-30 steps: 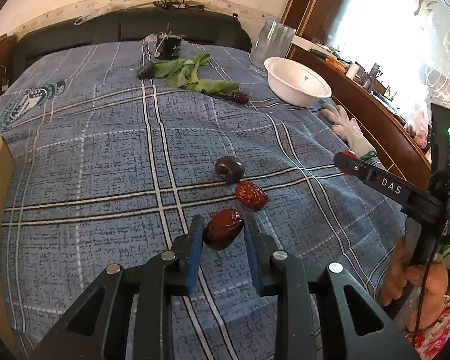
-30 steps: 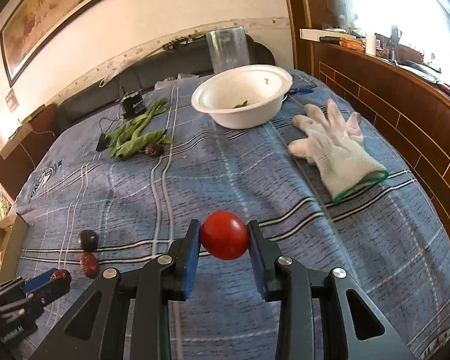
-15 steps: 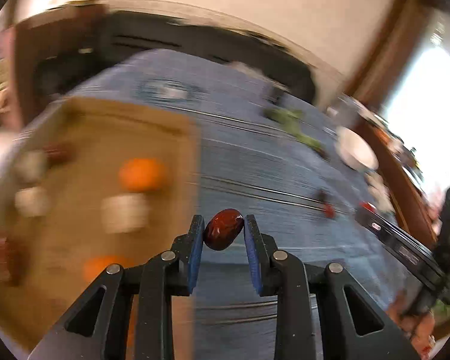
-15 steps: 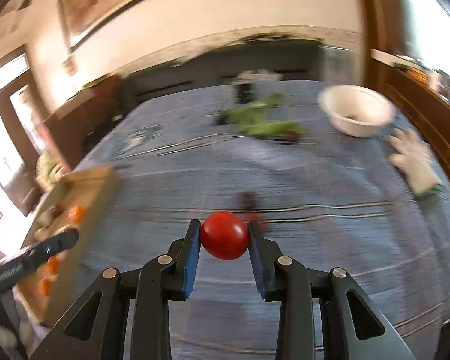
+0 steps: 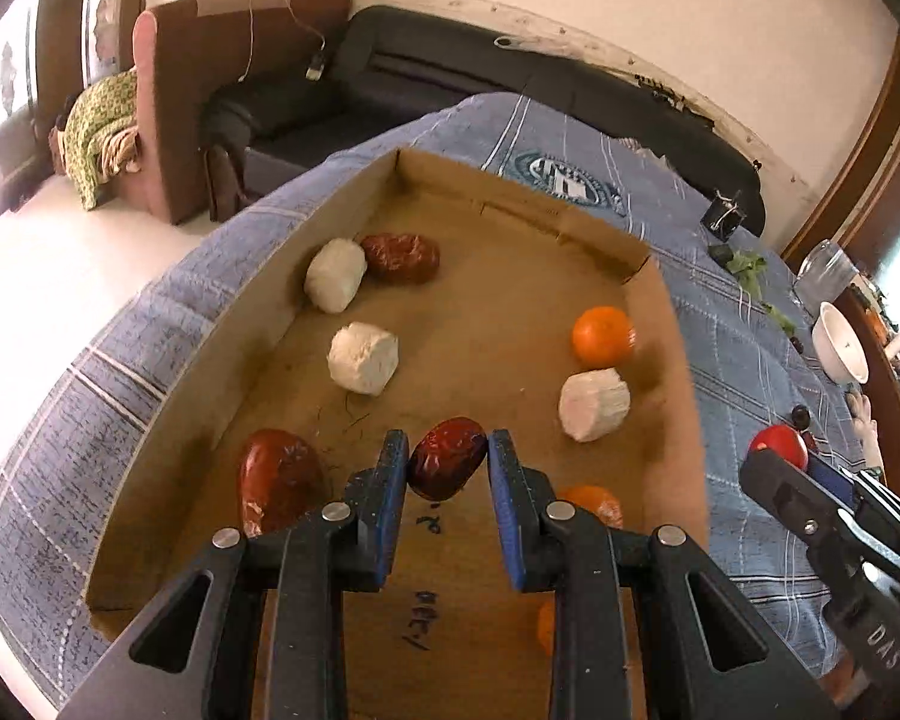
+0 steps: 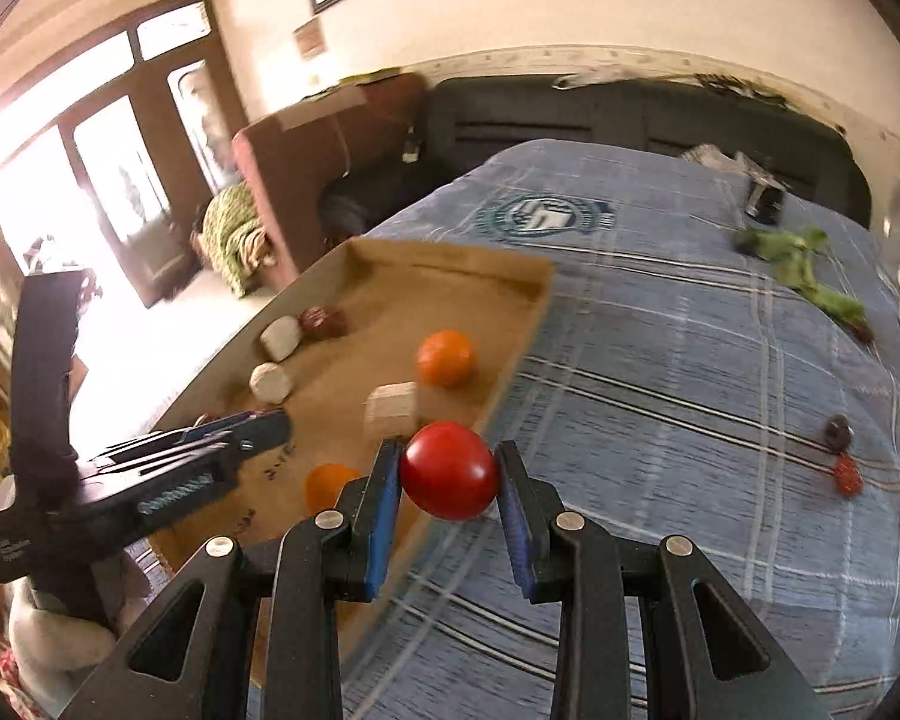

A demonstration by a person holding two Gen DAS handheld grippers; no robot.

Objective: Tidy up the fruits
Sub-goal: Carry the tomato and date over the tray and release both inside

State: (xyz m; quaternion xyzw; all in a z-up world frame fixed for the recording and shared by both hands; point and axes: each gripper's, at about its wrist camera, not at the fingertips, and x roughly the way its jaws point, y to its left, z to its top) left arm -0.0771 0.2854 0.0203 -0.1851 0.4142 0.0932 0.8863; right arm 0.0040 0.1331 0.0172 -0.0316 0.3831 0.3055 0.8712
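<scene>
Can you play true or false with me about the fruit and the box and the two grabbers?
1. The left gripper holds a dark red date. True.
2. The right gripper holds an orange. False: it holds a red tomato.
3. The cardboard box is empty. False: it has white chunks, dates and oranges inside, such as an orange near its right wall.
4. The box sits on a blue checked cloth. True.
5. The tomato is already lying in the box. False: it is gripped above the box's edge.
</scene>
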